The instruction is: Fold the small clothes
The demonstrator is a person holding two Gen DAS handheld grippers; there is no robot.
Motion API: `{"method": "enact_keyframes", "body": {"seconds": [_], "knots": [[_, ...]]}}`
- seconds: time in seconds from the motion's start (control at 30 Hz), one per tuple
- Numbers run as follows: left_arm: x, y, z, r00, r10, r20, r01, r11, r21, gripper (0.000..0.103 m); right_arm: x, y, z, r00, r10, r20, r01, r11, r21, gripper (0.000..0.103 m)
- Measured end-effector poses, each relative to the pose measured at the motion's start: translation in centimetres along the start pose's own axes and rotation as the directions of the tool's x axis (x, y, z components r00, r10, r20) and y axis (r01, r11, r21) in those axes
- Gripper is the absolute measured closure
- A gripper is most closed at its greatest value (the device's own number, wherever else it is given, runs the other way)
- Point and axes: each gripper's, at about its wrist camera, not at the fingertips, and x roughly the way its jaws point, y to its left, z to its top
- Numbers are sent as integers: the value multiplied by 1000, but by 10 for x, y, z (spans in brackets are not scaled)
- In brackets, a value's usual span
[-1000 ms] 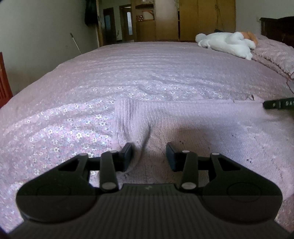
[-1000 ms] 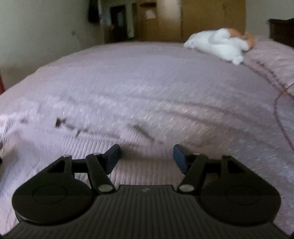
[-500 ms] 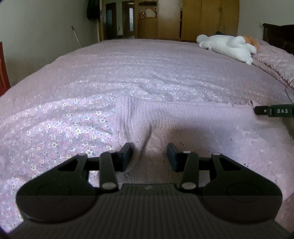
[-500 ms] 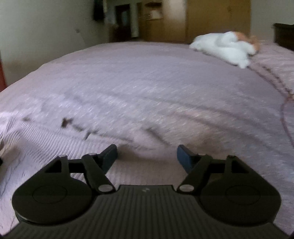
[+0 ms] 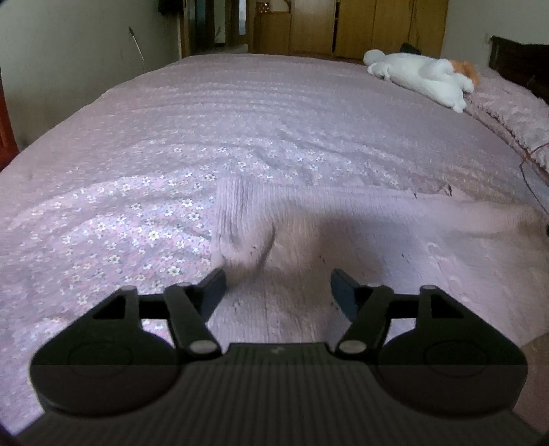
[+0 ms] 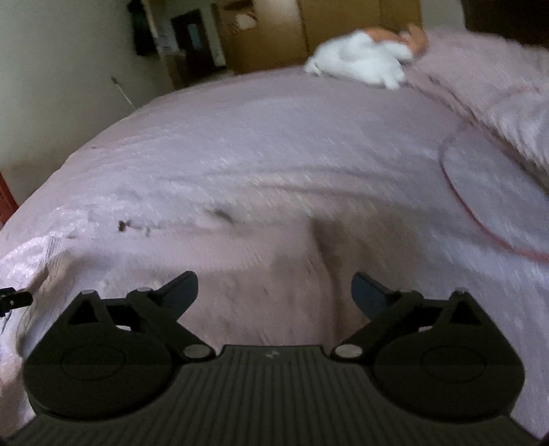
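Pink ribbed knit, a small garment (image 5: 343,233), is lying spread across the lower middle of your left wrist view, on a bedspread (image 5: 137,212) printed with small white flowers. At the far left of that view a pale wall (image 5: 68,51) is showing, with a sliver of red furniture at the edge. Your left gripper (image 5: 278,288) is sitting low over the knit with its jaws standing wide apart and gripping nothing; its left finger (image 5: 212,291) is lying just beside a raised pucker near the garment's left edge. Moving right, the knit is running out toward the right border, where it is blurring. In the upper right a white stuffed toy (image 5: 422,77) is lying on the bed near the pillows, with wooden wardrobes (image 5: 377,27) behind it.

Your right wrist view is tilting and heavily motion-blurred. At its far left edge a small dark tip is poking in; you cannot tell what it is. The garment (image 6: 267,291) is filling the lower middle of the frame. Your right gripper (image 6: 274,291) is hanging over it, jaws spread wide and closed on nothing; whether its tips are touching the cloth cannot be told. A fold is rising just above the right finger (image 6: 370,295). At the upper right the stuffed toy (image 6: 360,61) is showing, smeared.
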Motion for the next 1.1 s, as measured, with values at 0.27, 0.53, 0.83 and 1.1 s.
{"method": "enact_keyframes", "body": {"seconds": [0.27,0.53,0.83,1.1], "knots": [[-18,-7,-7,998,42,-51,-41,999,25,23,-7,-41,-46,988,95,-123,-68,976,205,3],[-25,-9,-15,995,57,-87,-53,998,43,23,-7,-26,-66,975,202,-97,-176,958,226,2],[-29,-12,-18,994,66,-86,-62,996,59,23,-9,-37,-66,973,228,-34,-204,920,336,25],[-31,-13,-19,993,63,-99,-59,997,50,23,-10,-59,-73,954,297,-25,-255,857,448,39]]}}
